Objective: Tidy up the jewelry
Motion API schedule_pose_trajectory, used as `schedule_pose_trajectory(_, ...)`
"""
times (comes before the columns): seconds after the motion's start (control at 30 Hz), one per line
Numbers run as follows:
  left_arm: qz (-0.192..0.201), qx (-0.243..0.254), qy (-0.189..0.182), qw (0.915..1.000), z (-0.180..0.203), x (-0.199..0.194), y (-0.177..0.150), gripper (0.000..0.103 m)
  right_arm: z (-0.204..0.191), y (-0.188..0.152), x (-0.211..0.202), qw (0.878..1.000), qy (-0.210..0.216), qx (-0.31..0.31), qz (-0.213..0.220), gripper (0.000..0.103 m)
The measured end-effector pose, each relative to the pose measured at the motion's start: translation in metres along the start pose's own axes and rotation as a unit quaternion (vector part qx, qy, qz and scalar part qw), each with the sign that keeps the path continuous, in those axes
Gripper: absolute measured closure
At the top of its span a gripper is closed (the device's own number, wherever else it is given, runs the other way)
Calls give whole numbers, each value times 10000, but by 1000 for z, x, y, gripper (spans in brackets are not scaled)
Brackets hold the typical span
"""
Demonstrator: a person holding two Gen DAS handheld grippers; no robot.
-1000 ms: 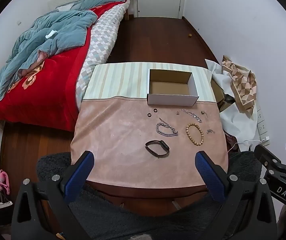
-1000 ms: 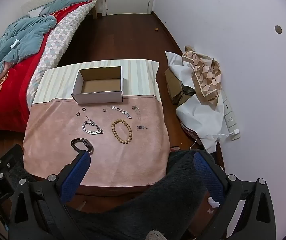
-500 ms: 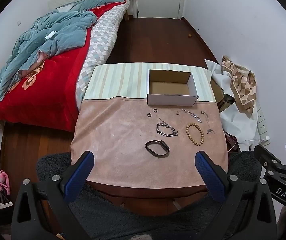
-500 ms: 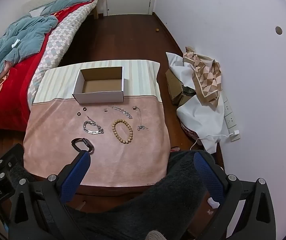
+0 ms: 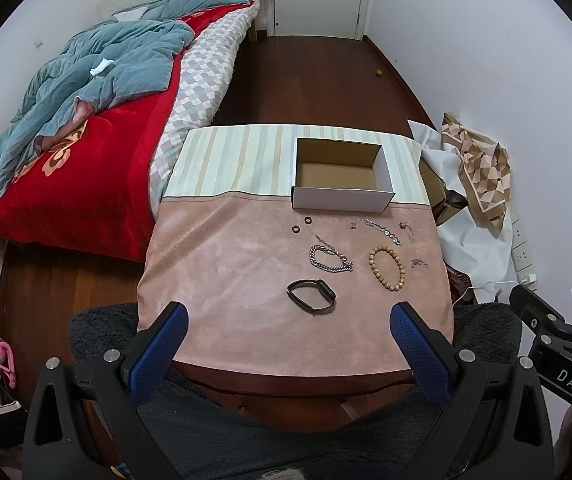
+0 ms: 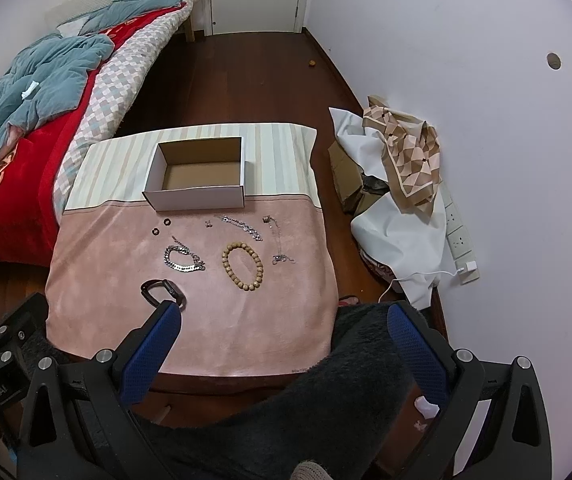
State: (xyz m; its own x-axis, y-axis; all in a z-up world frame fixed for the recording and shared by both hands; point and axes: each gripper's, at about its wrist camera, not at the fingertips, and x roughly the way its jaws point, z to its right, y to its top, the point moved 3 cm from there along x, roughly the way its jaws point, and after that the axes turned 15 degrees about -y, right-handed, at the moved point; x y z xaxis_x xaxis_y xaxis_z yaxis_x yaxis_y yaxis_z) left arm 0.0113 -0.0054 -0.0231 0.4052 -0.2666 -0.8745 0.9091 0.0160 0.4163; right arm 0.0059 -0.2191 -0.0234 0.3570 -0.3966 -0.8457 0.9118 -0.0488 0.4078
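An open white cardboard box (image 5: 342,199) (image 6: 195,197) stands empty at the back of the small table (image 5: 221,280). In front of it lie two small dark rings (image 5: 301,224), a silver chain bracelet (image 5: 329,259) (image 6: 182,261), a wooden bead bracelet (image 5: 386,262) (image 6: 243,266), a thin silver chain (image 5: 380,229), a thin necklace (image 5: 413,246) and a black band (image 5: 310,295) (image 6: 162,291). My left gripper (image 5: 290,336) is open and empty, held back above the table's near edge. My right gripper (image 6: 286,340) is open and empty, near the table's front right corner.
A bed (image 5: 85,132) with a red cover and blue quilt stands left of the table. A pile of cloth and cartons (image 6: 390,184) lies on the floor at the right by the white wall. A dark fuzzy cushion (image 6: 326,400) is below the grippers.
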Motion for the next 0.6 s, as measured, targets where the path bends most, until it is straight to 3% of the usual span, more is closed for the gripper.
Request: schedule_pose_trajectory(0.6, 20, -15, -16, 10000, -3, 2, -1, 0, -1, 3, -2, 10000, -8, -28, 26, 0)
